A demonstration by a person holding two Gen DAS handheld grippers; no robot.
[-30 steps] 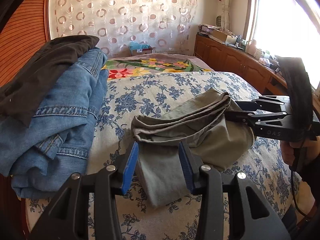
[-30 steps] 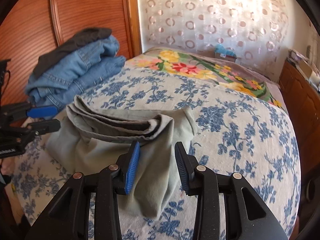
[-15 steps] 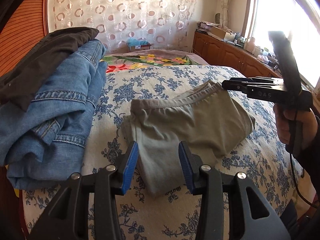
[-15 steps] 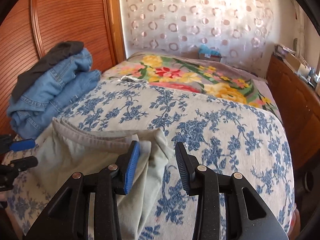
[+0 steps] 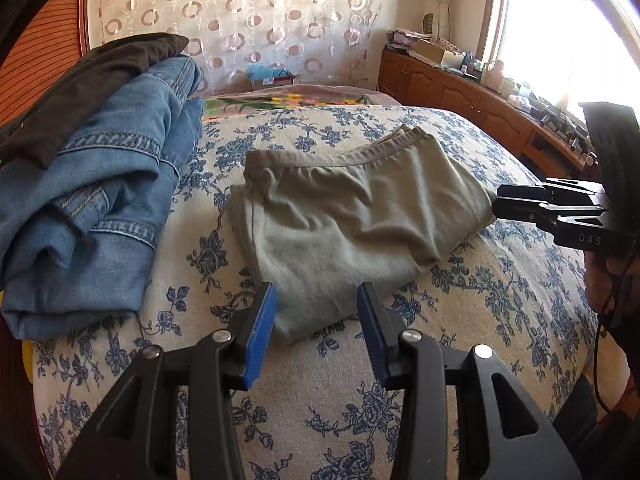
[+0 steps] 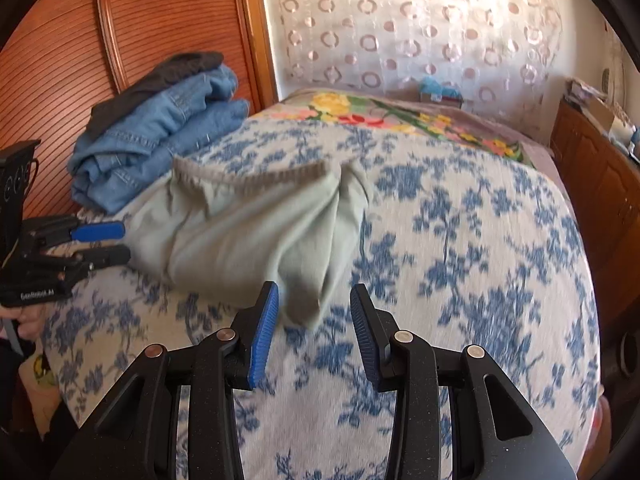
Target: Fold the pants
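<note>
The olive-green pants (image 5: 340,216) lie folded in a flat bundle on the blue-flowered bedspread (image 5: 320,408), waistband toward the far side. My left gripper (image 5: 316,312) is open at the bundle's near corner, which shows in the gap with the pads off the cloth. At the bundle's right corner my right gripper (image 5: 498,201) is seen side-on. In the right wrist view the pants (image 6: 248,232) lie just ahead of my right gripper (image 6: 314,312), open, with a cloth corner in its gap. At the bundle's left edge my left gripper (image 6: 120,244) stands with its jaws apart.
Folded blue jeans (image 5: 92,208) with a dark garment on top are stacked at the bed's left by the wooden headboard (image 6: 80,40). A bright flowered blanket (image 6: 360,112) lies farther back. Wooden cabinets (image 5: 460,96) line the right wall. A hand (image 5: 600,280) holds the right gripper.
The pants were bunched up and raised between the grippers; now they lie spread flat on the bed. Both grippers have drawn back to the bundle's corners, jaws as wide as before.
</note>
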